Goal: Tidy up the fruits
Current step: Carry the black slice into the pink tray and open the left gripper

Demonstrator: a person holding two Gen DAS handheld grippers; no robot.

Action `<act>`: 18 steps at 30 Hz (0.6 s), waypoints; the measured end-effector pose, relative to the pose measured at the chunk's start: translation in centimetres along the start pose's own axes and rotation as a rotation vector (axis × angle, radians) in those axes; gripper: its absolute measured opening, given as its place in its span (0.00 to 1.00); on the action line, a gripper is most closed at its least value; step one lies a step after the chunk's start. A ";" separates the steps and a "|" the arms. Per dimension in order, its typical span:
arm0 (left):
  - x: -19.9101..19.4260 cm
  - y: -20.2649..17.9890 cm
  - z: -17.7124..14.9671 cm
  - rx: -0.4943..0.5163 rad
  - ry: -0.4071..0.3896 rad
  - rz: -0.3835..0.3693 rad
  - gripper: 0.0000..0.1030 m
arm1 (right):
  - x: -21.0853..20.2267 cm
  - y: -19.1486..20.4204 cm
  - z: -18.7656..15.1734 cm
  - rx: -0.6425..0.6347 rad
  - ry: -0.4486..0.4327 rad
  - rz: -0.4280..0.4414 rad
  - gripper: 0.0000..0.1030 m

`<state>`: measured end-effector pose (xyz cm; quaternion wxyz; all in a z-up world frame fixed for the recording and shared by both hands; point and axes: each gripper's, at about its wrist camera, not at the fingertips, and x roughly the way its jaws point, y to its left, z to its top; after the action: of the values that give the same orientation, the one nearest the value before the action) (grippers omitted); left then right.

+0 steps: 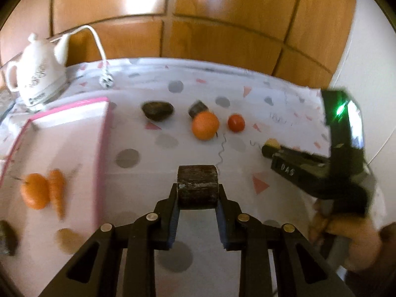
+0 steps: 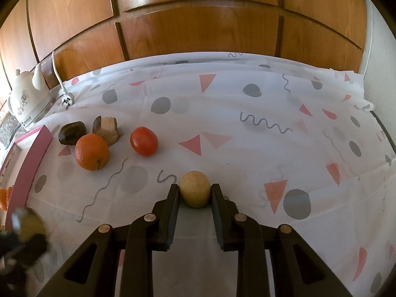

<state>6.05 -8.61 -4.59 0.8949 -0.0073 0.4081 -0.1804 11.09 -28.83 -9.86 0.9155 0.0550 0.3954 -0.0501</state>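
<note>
On the desk [image 2: 222,113], under a thin cloth printed with dots and triangles, the left tool [image 1: 198,193] is clamped on a dark, rough wooden cylinder [image 1: 198,188]. The right tool [image 2: 195,193] is clamped on a pale, matte, round fruit [image 2: 195,191]. A dimpled orange [image 2: 92,151] and a smooth tomato [image 2: 144,140] lie near each other. In the pink-rimmed tray [image 1: 105,148] lie another orange [image 1: 34,190] and a tapered carrot [image 1: 57,190].
</note>
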 end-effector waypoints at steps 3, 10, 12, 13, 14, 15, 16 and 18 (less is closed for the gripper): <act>-2.8 1.9 0.5 -0.018 -0.053 0.018 0.26 | 0.0 0.1 0.0 -0.005 0.001 -0.006 0.25; -6.4 10.1 1.2 -0.135 -0.121 0.201 0.26 | 0.0 0.5 0.1 -0.029 0.005 -0.033 0.25; -6.6 12.5 1.1 -0.174 -0.120 0.271 0.26 | 0.0 0.7 0.1 -0.039 0.007 -0.043 0.25; -6.7 13.6 1.0 -0.191 -0.116 0.307 0.26 | 0.0 0.7 0.1 -0.042 0.008 -0.047 0.25; -6.7 14.7 0.8 -0.210 -0.110 0.337 0.26 | 0.0 0.8 0.1 -0.047 0.009 -0.051 0.25; -6.8 15.7 0.6 -0.228 -0.105 0.358 0.26 | 0.0 0.8 0.1 -0.051 0.010 -0.055 0.25; -7.0 16.6 0.2 -0.240 -0.100 0.374 0.26 | 0.0 0.9 0.1 -0.055 0.010 -0.060 0.25; -6.9 17.3 -0.2 -0.251 -0.095 0.409 0.26 | -0.1 1.2 0.1 -0.067 0.010 -0.072 0.24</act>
<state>7.26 9.81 -2.49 0.9231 -0.0441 0.3777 0.0574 11.28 -27.69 -9.65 0.9125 0.0103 0.4030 -0.0695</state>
